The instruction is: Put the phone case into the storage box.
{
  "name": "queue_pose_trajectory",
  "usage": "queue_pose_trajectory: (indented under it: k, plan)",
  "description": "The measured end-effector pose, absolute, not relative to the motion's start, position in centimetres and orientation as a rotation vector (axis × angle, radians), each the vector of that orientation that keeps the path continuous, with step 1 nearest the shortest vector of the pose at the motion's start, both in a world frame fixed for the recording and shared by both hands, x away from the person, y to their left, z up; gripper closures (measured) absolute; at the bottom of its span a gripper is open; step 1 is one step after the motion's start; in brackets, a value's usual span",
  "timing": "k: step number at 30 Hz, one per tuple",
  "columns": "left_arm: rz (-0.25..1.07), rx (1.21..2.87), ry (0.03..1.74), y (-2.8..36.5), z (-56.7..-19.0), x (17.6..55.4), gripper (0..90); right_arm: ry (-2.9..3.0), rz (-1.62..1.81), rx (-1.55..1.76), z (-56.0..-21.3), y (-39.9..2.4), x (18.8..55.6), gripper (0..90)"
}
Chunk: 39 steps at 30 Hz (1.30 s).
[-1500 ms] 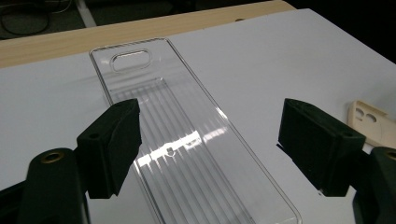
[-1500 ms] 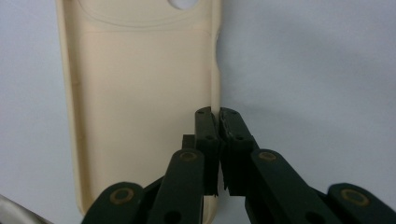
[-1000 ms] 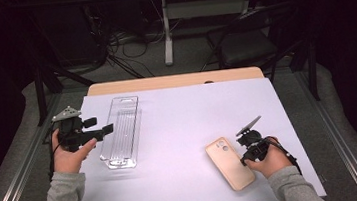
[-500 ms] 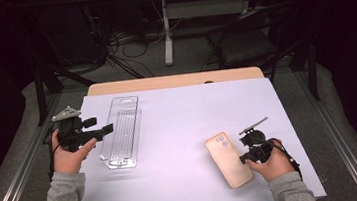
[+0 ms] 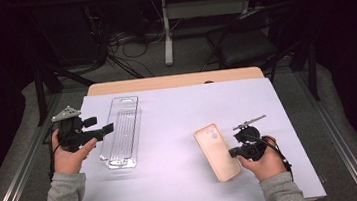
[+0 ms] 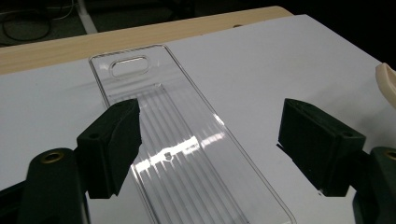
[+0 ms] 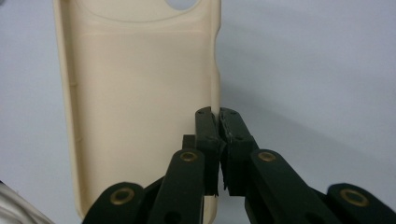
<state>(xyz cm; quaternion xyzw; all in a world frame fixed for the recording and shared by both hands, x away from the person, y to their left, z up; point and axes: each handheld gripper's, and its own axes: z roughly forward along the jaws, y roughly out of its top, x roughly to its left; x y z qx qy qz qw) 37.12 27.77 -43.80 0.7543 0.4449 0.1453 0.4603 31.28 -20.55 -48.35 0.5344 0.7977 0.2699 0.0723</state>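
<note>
— Phone case [image 5: 216, 151], where is it right now?

— It's the beige one, lying hollow side up on the white table cover [image 5: 185, 180], toward my right and near the front edge. Its camera cut-out end points away from me and a bit left. My right gripper [image 7: 218, 112] has it by the long side wall nearest that hand: the two jaws are pressed together with the thin rim of the case pinched between their tips. From above, the right gripper [image 5: 236, 150] sits just at the case's right edge, my hand behind it.

— And your other hand?

— My left gripper [image 5: 105, 131] is on the far left of the table, beside the clear plastic tray [image 5: 121, 131]. Its jaws stand wide apart with nothing between the pads; in the left gripper view the tray [image 6: 187, 154] runs lengthwise under the gap, ribbed floor and slotted hanging hole at its far end. I can't tell whether the jaw tips touch it

— How far apart are tray and case?

— Well apart, bare cover between them
</note>
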Motion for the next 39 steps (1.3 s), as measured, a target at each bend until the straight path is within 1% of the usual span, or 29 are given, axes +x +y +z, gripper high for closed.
queue_pose_trajectory:
  k: [20,31,37,39]
  plan:
    - [0.371,1.831,1.092,27.8,-43.5,36.9,21.4,2.314,1.08,1.458,-46.1,-17.0,34.0,87.5]
    - [0.36,1.87,1.047,25.7,-43.4,36.4,21.9,2.245,1.172,1.415,-46.0,-15.6,35.5,87.6]
    - [0.375,1.838,1.034,24.4,-43.4,36.0,22.0,2.18,1.231,1.376,-46.6,-14.9,35.7,87.6]
    - [0.362,1.821,1.021,24.0,-43.5,35.9,22.0,2.154,1.263,1.351,-46.7,-14.6,35.6,87.6]
